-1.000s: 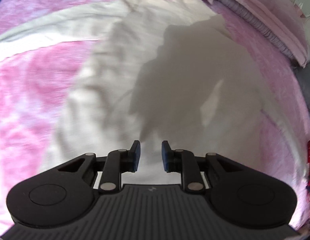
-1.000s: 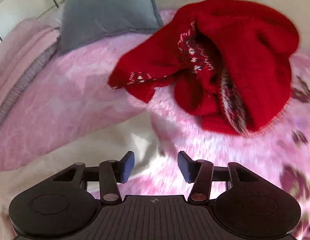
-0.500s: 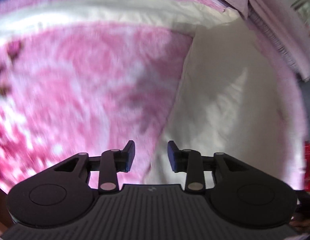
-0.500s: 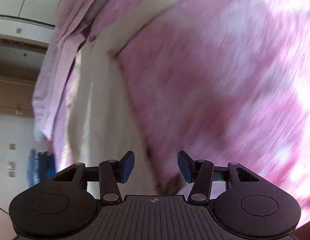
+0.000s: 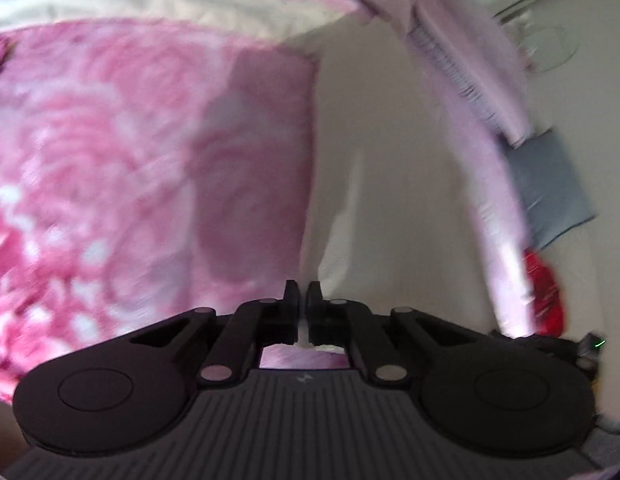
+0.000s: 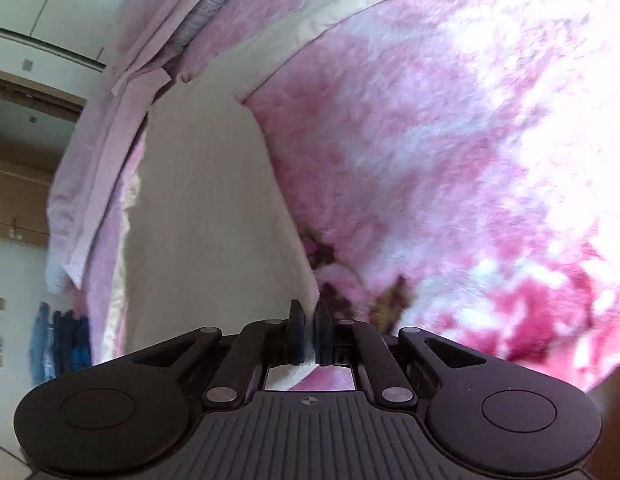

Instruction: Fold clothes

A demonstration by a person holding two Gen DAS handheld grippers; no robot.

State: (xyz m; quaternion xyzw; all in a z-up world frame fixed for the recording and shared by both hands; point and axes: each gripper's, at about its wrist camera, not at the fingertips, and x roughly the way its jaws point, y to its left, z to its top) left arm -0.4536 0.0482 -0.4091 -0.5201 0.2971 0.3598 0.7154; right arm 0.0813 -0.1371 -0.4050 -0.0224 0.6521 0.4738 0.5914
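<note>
Pink fleece blanket (image 5: 110,168) under a cream garment (image 5: 389,184), both tongs (image 5: 303,292) (image 6: 310,312) pinching its edge.

Cream garment (image 5: 389,184) on pink blanket (image 5: 110,152)

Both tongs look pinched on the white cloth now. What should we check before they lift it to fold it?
1. Left tongs shut on an edge of the white cloth: ok, the fabric runs in between the pads.
2. Right tongs shut on the white cloth: ok, a corner sits pinched between the pads.
3. Only the cloth is caught, not the pink blanket under it: cannot tell.
4. Cloth lies flat between the two grips: ok, it looks smooth in both views.
5. Red garment is clear of the cloth: ok, it lies apart at the side.
</note>
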